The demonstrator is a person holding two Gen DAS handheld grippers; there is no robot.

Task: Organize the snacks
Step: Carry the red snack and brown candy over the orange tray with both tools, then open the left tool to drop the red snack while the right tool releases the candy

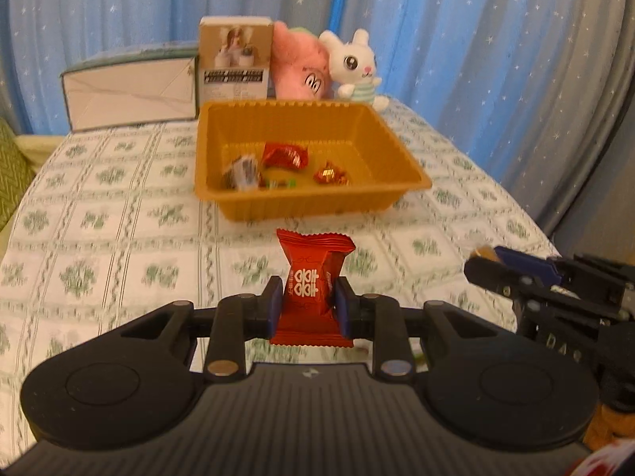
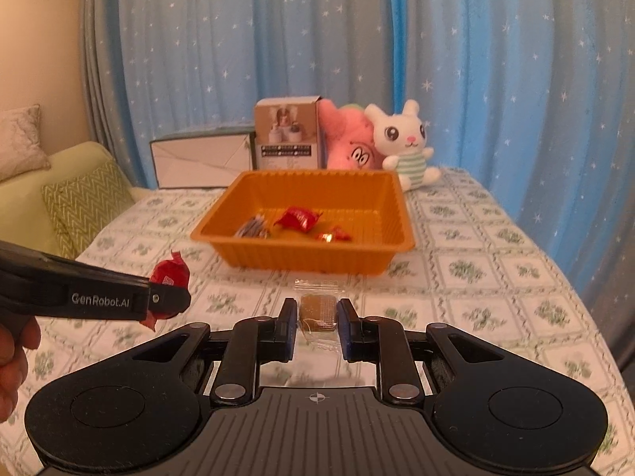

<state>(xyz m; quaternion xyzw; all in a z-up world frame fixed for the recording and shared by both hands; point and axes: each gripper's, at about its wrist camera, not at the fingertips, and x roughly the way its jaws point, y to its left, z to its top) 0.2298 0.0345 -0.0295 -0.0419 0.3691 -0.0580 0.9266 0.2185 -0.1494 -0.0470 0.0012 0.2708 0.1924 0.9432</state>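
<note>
While raised above the green-patterned desk (image 1: 119, 214), left hand-held gripper (image 1: 308, 301) clamped upright on a red snack packet (image 1: 313, 277), just short of the orange tray (image 1: 222, 150). Right hand-held gripper (image 2: 317, 317) closed on a clear-wrapped brown wafer snack (image 2: 317, 311), likewise short of the tray. Inside the tray: a red wrapped candy (image 1: 286, 155), a smaller red-gold candy (image 1: 331, 176) and a dark striped packet (image 1: 242, 172). Behind, a box (image 1: 236, 63) and two plush toys (image 1: 353, 67).
</note>
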